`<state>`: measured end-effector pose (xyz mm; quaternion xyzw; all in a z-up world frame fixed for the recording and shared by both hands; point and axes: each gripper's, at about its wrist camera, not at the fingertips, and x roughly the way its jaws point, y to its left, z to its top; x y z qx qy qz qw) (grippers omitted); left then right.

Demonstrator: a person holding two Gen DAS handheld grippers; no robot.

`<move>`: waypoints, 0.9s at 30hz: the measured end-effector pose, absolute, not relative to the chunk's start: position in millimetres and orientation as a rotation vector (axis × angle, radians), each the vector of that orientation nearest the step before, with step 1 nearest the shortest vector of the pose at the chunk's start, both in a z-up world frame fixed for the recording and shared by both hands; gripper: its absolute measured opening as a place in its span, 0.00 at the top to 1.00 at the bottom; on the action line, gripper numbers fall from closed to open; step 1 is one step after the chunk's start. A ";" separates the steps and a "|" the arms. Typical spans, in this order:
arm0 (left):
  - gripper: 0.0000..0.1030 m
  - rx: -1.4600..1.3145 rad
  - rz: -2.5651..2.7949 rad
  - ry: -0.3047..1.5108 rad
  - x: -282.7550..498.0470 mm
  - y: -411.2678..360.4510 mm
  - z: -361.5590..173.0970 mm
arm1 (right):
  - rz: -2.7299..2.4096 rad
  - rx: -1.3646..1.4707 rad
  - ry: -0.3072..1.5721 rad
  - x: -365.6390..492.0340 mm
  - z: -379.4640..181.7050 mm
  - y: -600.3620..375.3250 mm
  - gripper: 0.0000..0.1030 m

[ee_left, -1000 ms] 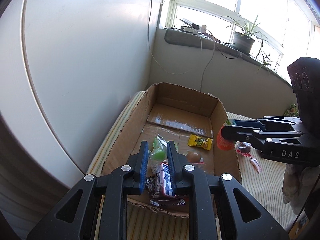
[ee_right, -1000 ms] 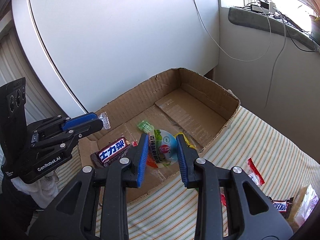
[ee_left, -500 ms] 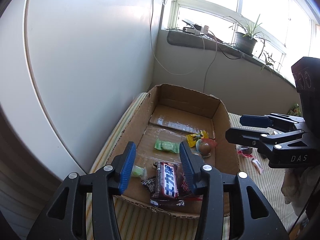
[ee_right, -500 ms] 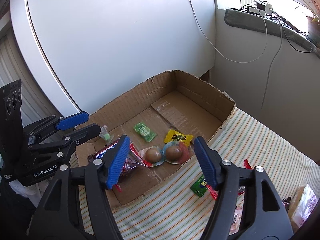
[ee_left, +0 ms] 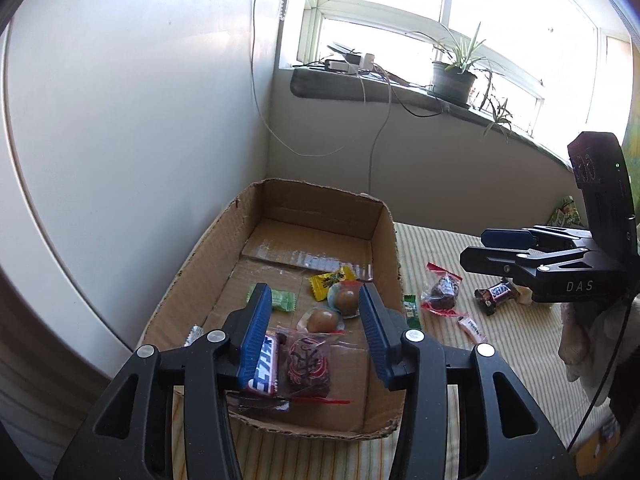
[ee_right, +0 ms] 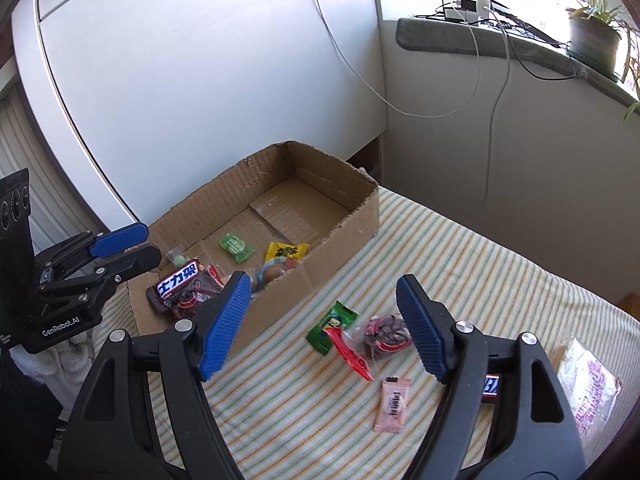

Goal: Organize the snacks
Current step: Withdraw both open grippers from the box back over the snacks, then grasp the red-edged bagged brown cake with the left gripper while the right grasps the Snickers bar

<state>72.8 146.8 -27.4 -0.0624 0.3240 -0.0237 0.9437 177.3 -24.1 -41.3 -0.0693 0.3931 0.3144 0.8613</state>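
Note:
A cardboard box (ee_left: pixel 382 240) lies on the striped cloth (ee_right: pixel 460 264). It holds a chocolate bar (ee_left: pixel 264 364), a wrapped dark pastry (ee_left: pixel 308 364), two round brown snacks (ee_left: pixel 322 320), a yellow candy (ee_left: pixel 328 280) and a green candy (ee_left: pixel 282 300). My left gripper (ee_left: pixel 314 312) hangs open and empty over the box's near end. My right gripper (ee_right: pixel 320 292) is open wide and empty above loose snacks on the cloth: a green packet (ee_right: pixel 332 326), a red-sealed dark snack (ee_right: pixel 386 334) and a pink packet (ee_right: pixel 393 404).
A Snickers bar (ee_right: pixel 491 388) lies half hidden behind my right finger. A clear bag with pink print (ee_right: pixel 588 392) is at the cloth's right edge. A white wall and cables stand behind the box. A potted plant (ee_left: pixel 454 80) sits on the windowsill.
Both grippers opened and dropped their snacks into the box: a small green candy from the left, a round snack from the right. Both pulled back, the right one swinging over the cloth.

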 end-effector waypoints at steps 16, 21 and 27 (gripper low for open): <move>0.57 -0.065 -0.231 0.699 87.2 57.5 -32.8 | 0.564 -0.107 0.913 196.1 -70.2 -119.1 0.27; 0.57 -0.049 -0.258 0.731 98.7 39.5 -42.1 | 0.573 -0.082 0.957 212.6 -78.4 -127.3 0.32; 0.57 -0.047 -0.268 0.770 115.8 24.2 -52.9 | 0.621 -0.023 1.072 243.4 -99.1 -121.4 0.37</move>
